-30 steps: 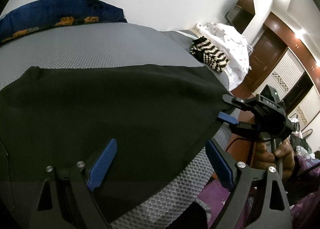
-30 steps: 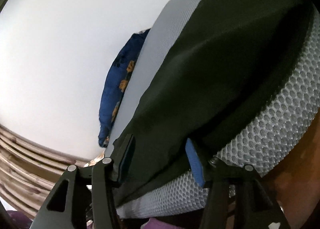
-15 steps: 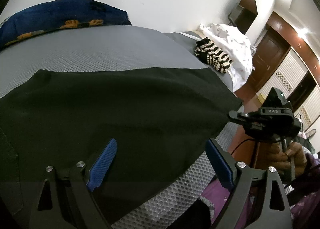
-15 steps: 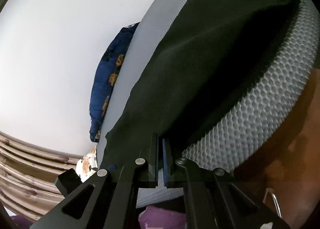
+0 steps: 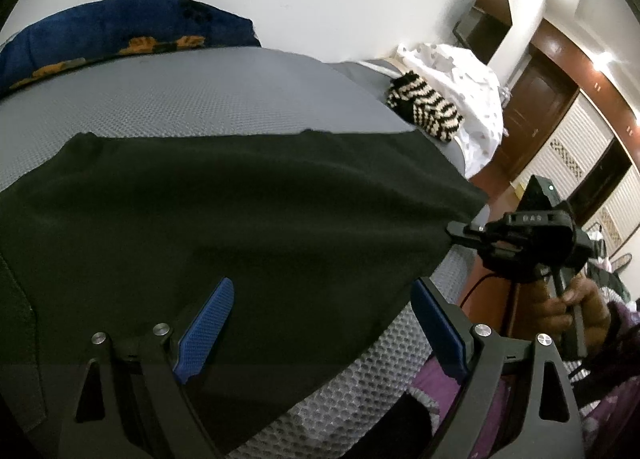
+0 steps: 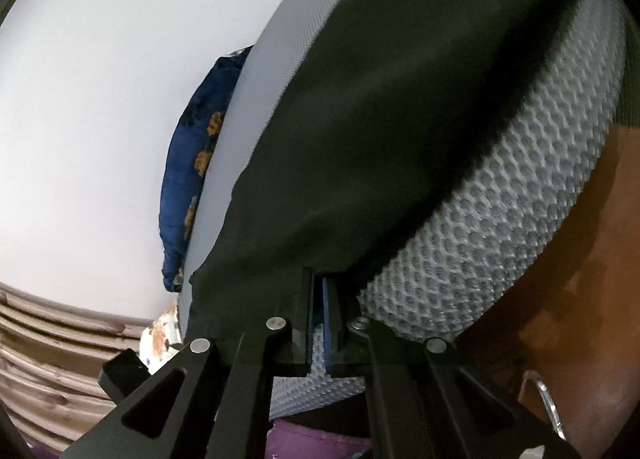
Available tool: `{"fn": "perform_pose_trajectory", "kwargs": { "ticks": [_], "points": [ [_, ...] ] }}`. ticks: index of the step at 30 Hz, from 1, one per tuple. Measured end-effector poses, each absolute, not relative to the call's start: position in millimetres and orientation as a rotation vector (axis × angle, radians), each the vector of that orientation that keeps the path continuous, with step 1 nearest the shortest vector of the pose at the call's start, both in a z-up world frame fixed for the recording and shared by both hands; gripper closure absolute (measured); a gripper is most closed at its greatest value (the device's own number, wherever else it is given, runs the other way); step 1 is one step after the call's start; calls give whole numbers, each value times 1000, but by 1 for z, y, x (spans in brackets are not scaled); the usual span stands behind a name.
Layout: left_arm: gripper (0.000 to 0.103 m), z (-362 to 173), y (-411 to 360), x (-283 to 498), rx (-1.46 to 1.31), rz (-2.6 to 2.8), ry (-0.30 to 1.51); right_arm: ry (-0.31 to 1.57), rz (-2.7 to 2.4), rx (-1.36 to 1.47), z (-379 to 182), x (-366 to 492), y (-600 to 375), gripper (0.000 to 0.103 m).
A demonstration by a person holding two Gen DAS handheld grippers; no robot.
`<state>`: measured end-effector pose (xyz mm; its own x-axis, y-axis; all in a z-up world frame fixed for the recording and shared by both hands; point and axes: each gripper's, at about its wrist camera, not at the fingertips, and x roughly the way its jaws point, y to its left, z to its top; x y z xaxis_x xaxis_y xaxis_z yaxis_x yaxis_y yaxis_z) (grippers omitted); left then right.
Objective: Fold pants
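Observation:
Black pants (image 5: 240,211) lie spread flat on the grey mesh mattress (image 5: 200,99). My left gripper (image 5: 320,323) is open, its blue-padded fingers (image 5: 208,323) hovering over the near edge of the pants. My right gripper (image 5: 454,229) shows at the right in the left wrist view, shut on the right end of the pants at the mattress edge. In the right wrist view the right gripper (image 6: 320,287) has its jaws together on the hem of the pants (image 6: 400,119).
A blue patterned pillow (image 5: 120,35) lies at the far side against the white wall. A striped knit item (image 5: 424,111) and white cloth (image 5: 460,79) lie at the far right. The mattress edge (image 6: 500,219) drops to a brown floor (image 6: 580,279).
My right gripper closed from open onto the pants' edge and now holds it. The left gripper has stayed open over the pants.

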<state>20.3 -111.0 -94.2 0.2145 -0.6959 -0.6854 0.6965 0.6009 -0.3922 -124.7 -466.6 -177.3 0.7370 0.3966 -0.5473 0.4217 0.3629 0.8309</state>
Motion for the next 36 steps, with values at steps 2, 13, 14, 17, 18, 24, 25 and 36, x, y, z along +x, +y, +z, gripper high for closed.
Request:
{"fn": "perform_pose_trajectory", "kwargs": {
  "ticks": [2, 13, 14, 17, 18, 24, 25, 36],
  "points": [
    [13, -96, -112, 19, 23, -976, 964, 833, 16, 1299, -180, -128, -471, 100],
    [13, -97, -130, 11, 101, -1012, 935, 787, -141, 588, -78, -90, -573, 89],
    [13, -99, -131, 12, 93, -1013, 950, 800, -144, 539, -79, -79, -577, 89],
    [13, -100, -134, 11, 90, -1005, 955, 838, -127, 449, -90, -43, -593, 86],
    [13, -100, -134, 11, 93, -1002, 957, 835, -111, 441, -94, -36, -598, 83],
    [13, -99, -138, 11, 120, -989, 971, 883, -108, 322, -113, 4, -606, 72],
    [13, -99, -138, 10, 123, -988, 974, 897, -109, 311, -117, 9, -605, 72],
    [13, -100, -139, 10, 136, -979, 981, 923, -221, 171, -114, 21, -602, 103]
  ]
}}
